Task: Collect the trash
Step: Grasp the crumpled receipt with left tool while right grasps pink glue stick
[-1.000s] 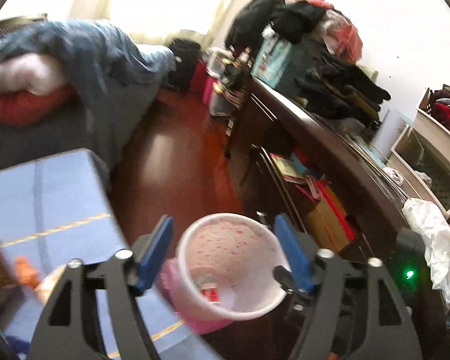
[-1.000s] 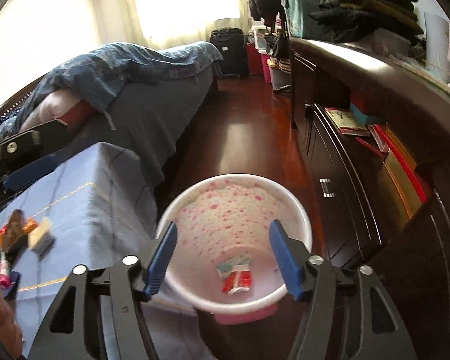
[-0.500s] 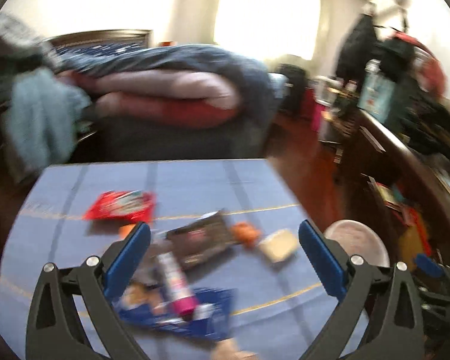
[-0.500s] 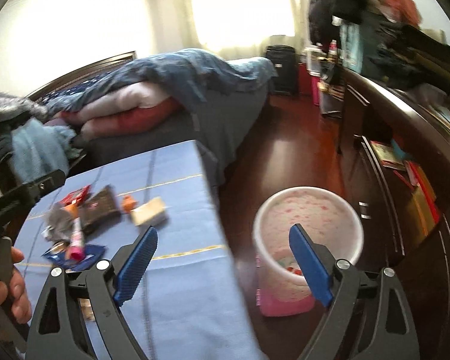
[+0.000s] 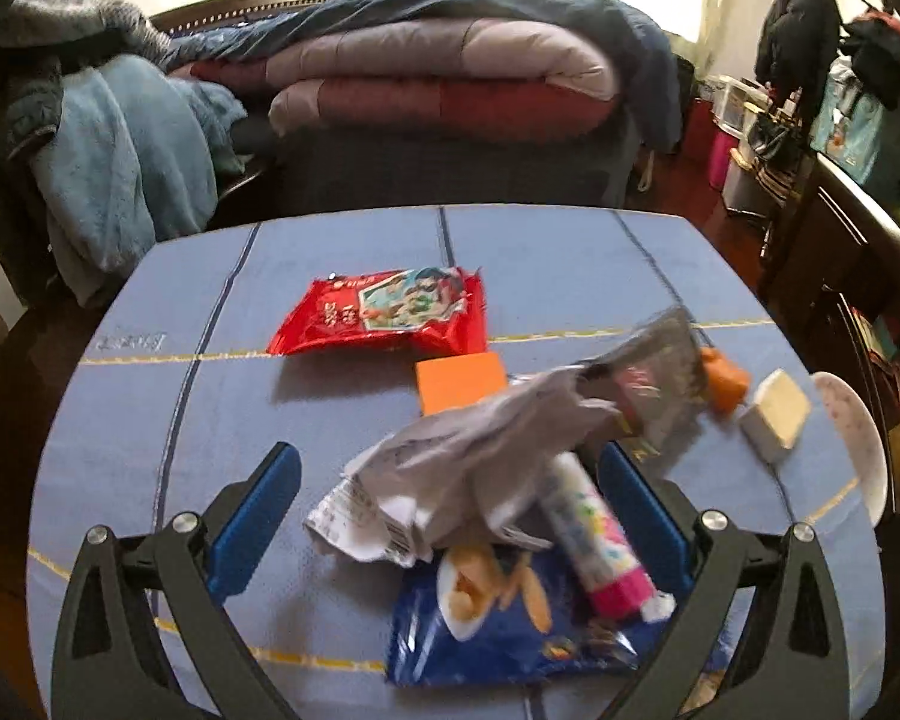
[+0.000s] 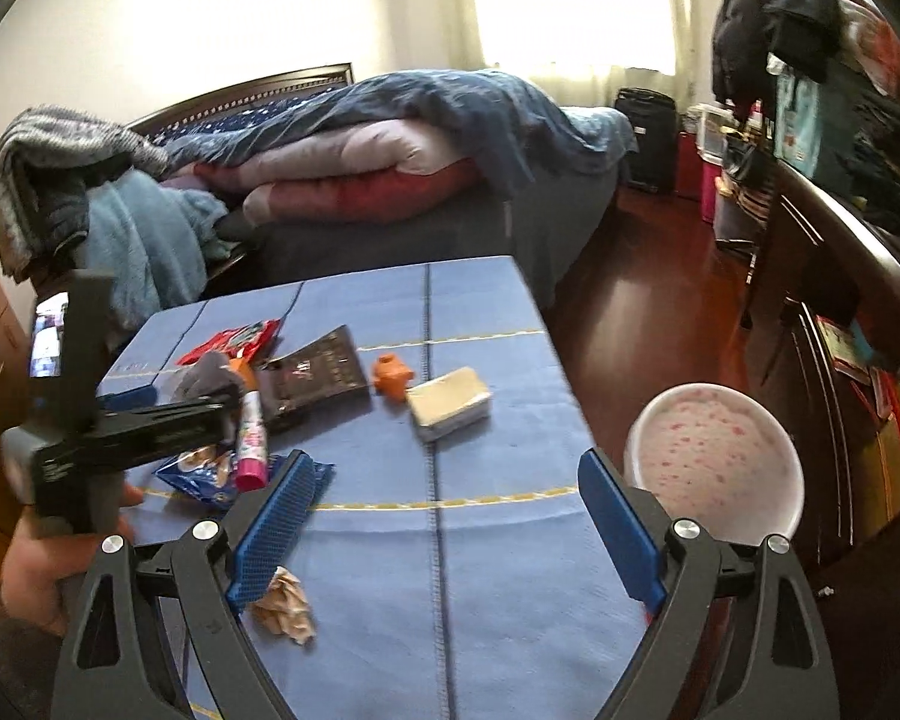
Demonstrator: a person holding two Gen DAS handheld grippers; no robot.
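Ahead of me: bed (image 6: 426, 192), dark wooden headboard (image 6: 252, 93) at its far end. Folded pink-and-red quilt (image 5: 438, 84) lies on it, blue duvet (image 6: 450, 102) draped over top. To my left, light blue blanket (image 5: 120, 168) hangs in heap, grey knitted throw (image 6: 60, 150) above it. Bright window (image 6: 570, 0) behind bed. Black suitcase (image 6: 645, 138) stands on red-brown wooden floor (image 6: 642, 276) past bed's foot. On my right, long dark cabinet (image 6: 840, 276); dark clothes (image 6: 810, 12) piled and hung above it.
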